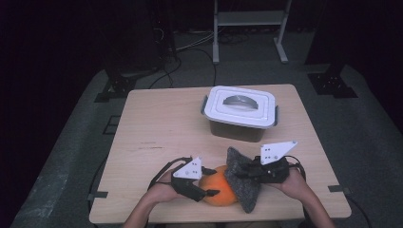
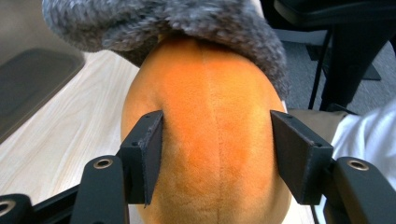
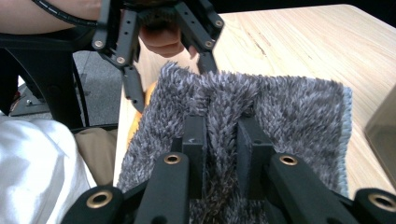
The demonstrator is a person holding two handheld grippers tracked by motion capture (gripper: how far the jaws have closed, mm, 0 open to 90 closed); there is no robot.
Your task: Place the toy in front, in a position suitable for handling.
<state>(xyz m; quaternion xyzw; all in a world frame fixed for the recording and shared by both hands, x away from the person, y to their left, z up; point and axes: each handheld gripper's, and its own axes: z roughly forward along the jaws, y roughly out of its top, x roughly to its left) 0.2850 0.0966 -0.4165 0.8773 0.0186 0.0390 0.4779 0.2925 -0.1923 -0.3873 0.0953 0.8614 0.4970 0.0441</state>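
Near the front edge of the surface (image 1: 157, 128), an orange plush ball (image 1: 217, 191) sits between the two hand-held grippers, with a grey fuzzy cloth (image 1: 243, 183) draped against its right side and partly over its top.

Left hand-held gripper (image 1: 205, 192): in its own view the jaws stand wide apart on either side of the ball (image 2: 210, 140), the left pad right against the plush and the right pad just beside it; whether they press into it I cannot tell. The cloth (image 2: 177, 23) hangs over the far top of the ball there.

Right hand-held gripper (image 1: 247, 172): its jaws are drawn close together on a bunched ridge of the cloth (image 3: 229, 116), pinching the pile between the pads. Beyond the cloth, that view shows the left hand-held gripper (image 3: 170, 77) with its jaws spread, and a sliver of the ball (image 3: 148, 93) at the cloth's edge.

Farther back on the surface stands a box (image 1: 237, 128) with a white lid (image 1: 240, 107), latched at both ends, well apart from the ball and cloth.
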